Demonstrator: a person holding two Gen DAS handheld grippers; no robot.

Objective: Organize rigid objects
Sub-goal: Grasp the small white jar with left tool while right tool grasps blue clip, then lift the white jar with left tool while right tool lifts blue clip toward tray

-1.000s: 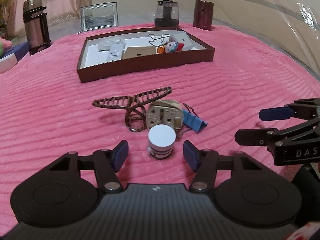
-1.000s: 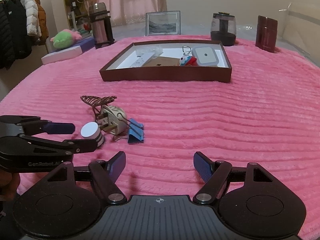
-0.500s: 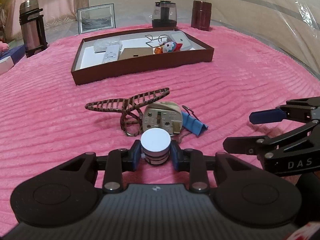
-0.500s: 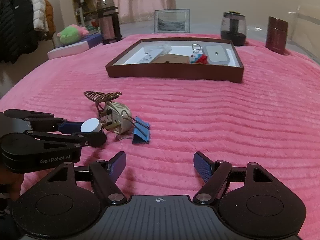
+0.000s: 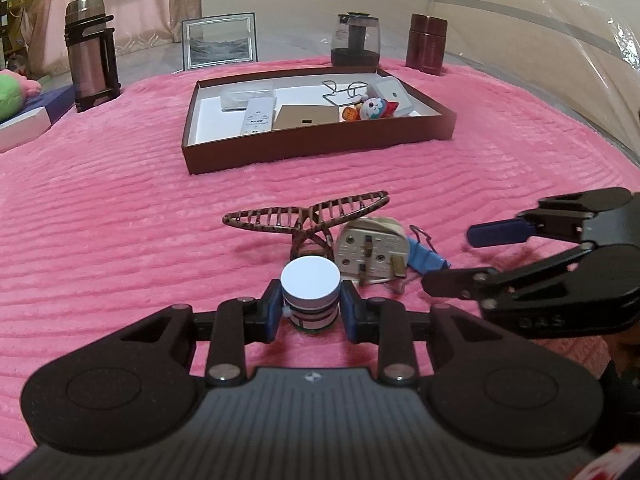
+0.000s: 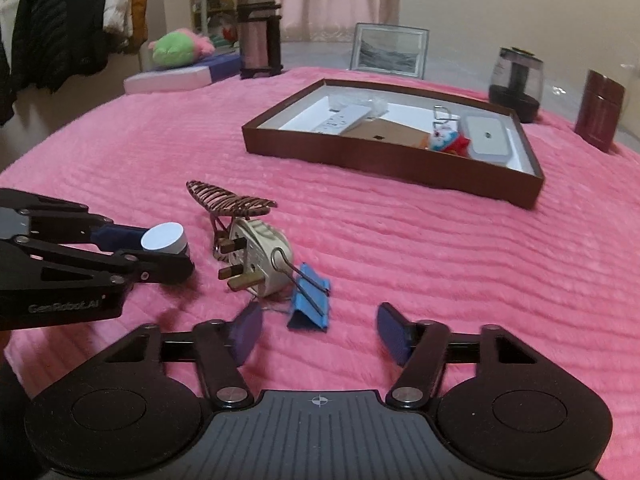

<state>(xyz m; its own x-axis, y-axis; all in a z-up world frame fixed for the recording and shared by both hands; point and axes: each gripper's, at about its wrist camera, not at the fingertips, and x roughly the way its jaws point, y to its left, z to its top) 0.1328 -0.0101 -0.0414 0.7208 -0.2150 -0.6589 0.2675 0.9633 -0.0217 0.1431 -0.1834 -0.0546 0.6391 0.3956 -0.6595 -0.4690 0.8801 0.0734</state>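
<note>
My left gripper (image 5: 310,312) is clamped on the small white-lidded round jar (image 5: 311,295), blue pads against its sides. My right gripper (image 6: 316,332) has just been closing but stands apart, empty, with the blue metal binder clip (image 6: 310,305) just ahead, handles pointing away. Beyond lies the shallow brown rectangular tray (image 6: 384,160), well apart across the pink ribbed blanket (image 6: 440,248).

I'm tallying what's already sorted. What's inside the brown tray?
Brown tray holds a white remote, tan card, toy figure, wire clip, and white case. Its near wall hides the rest.
</note>
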